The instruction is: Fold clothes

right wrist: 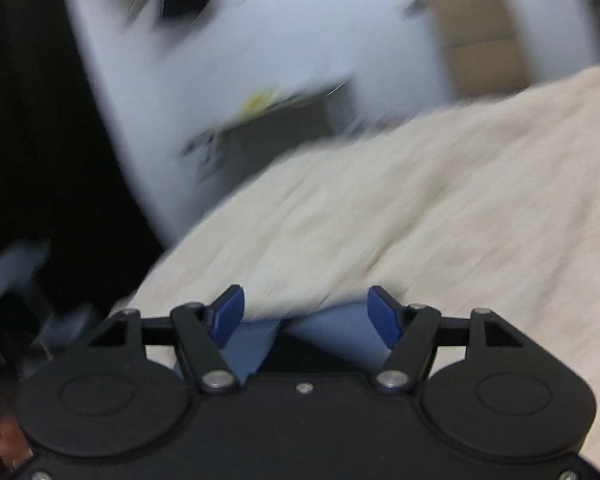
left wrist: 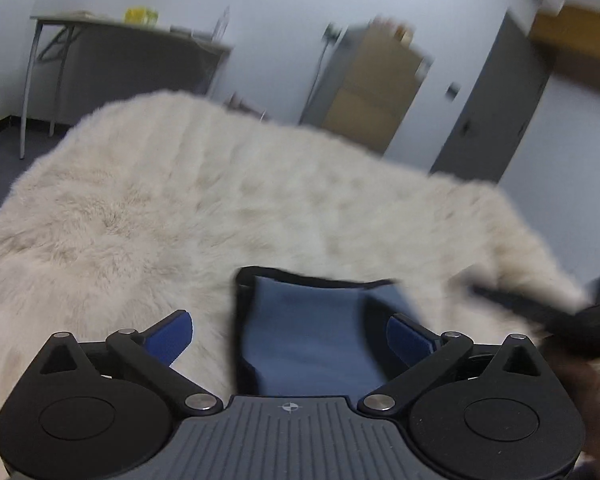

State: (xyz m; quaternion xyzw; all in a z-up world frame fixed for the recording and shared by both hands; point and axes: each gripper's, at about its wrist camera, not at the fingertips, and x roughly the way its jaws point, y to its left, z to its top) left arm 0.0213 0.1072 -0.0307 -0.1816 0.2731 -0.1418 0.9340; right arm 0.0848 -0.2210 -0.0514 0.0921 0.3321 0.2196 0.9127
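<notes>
Right now the left tongs (left wrist: 290,336) stand spread as wide as they go, their blue pads clear of everything. Between and just ahead of them, lower down, lies the blue garment (left wrist: 308,336), dark-edged along its far hem, resting on the cream fleece blanket (left wrist: 140,208) that covers the surface under it. The cloth sits dead ahead of these tongs, a little toward their right pad, and its far hem runs across the line they point along. Nothing is pinched.

The right tongs (right wrist: 306,314) stand partly apart. Blue cloth shows low between their pads, drawn into a crease or peak in the middle, but the picture is smeared and I cannot say that either pad presses on it; it looks loose to me. At the right edge of the left view a dark blurred shape is probably the other tool, close beside the garment's right side.

So both tongs are right over the garment, one to each side, with the piece lying between them. Whichever fold comes next, I would judge it turns on that hem: a grab has to come down onto an edge running crosswise, the left taking the near-left part, the right the crumpled right part.

Beyond the blanket stand a grey table (left wrist: 112,36), a cardboard box (left wrist: 374,80) and a white wall.
</notes>
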